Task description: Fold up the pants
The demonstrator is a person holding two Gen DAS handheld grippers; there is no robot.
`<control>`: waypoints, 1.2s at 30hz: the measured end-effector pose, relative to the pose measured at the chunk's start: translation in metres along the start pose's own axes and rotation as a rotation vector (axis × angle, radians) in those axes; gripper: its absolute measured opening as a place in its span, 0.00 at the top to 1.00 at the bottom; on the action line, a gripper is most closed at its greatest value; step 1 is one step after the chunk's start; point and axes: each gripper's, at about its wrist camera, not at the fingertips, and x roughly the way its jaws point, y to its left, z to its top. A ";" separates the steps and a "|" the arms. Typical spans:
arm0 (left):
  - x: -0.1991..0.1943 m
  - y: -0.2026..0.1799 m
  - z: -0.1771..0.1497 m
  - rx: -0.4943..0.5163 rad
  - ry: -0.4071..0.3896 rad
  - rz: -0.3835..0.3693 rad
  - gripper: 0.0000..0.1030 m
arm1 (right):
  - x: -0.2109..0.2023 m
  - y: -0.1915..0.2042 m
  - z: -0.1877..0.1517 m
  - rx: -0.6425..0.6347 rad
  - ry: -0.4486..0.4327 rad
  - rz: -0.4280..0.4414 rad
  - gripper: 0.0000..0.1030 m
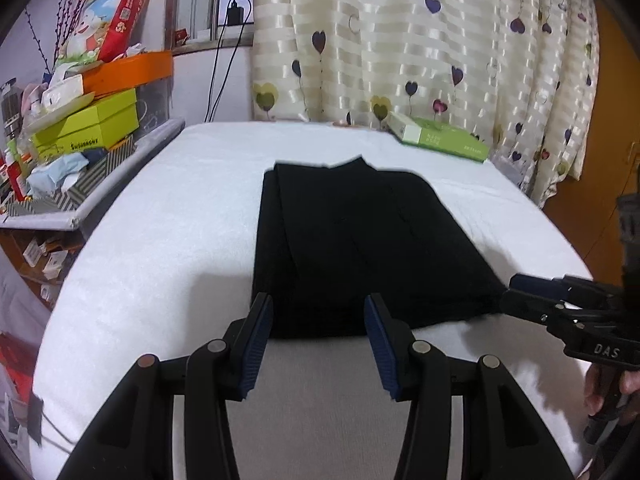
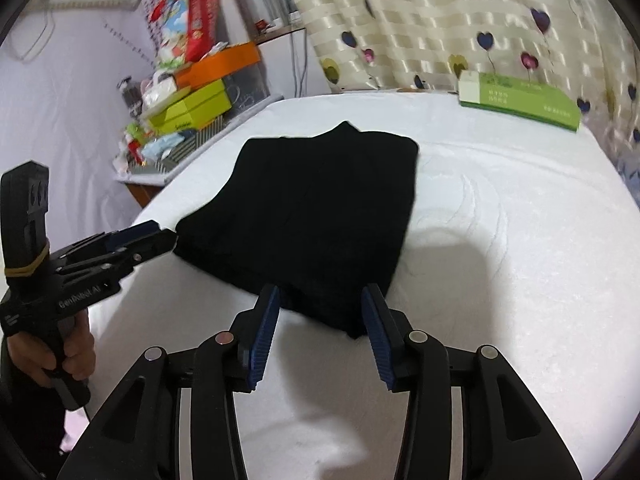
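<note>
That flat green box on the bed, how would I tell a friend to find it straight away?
Start at the bed with the white cover and look to its far edge, below the heart-patterned curtain. The flat green box lies there at the far right corner, well apart from the folded black pants. It is the only box on the bed itself; the other boxes are stacked beside the bed.

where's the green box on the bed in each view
Left wrist view: the green box lies right of centre at the bed's far edge, beyond the black pants, under the curtain.
Right wrist view: the green box sits upper right, at the far edge.
Shared landmark: the heart-print curtain behind it.
</note>
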 end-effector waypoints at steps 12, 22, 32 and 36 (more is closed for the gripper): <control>0.069 0.042 0.047 -0.101 0.080 -0.098 0.50 | 0.038 -0.059 0.041 0.188 0.012 0.104 0.52; 0.102 0.061 0.045 -0.184 0.114 -0.161 0.37 | 0.070 -0.060 0.052 0.174 0.049 0.105 0.52; 0.102 0.052 0.045 -0.190 0.139 -0.207 0.35 | 0.072 -0.053 0.052 0.142 0.045 0.072 0.50; 0.105 0.048 0.047 -0.185 0.132 -0.188 0.35 | 0.078 -0.054 0.056 0.152 0.042 0.066 0.53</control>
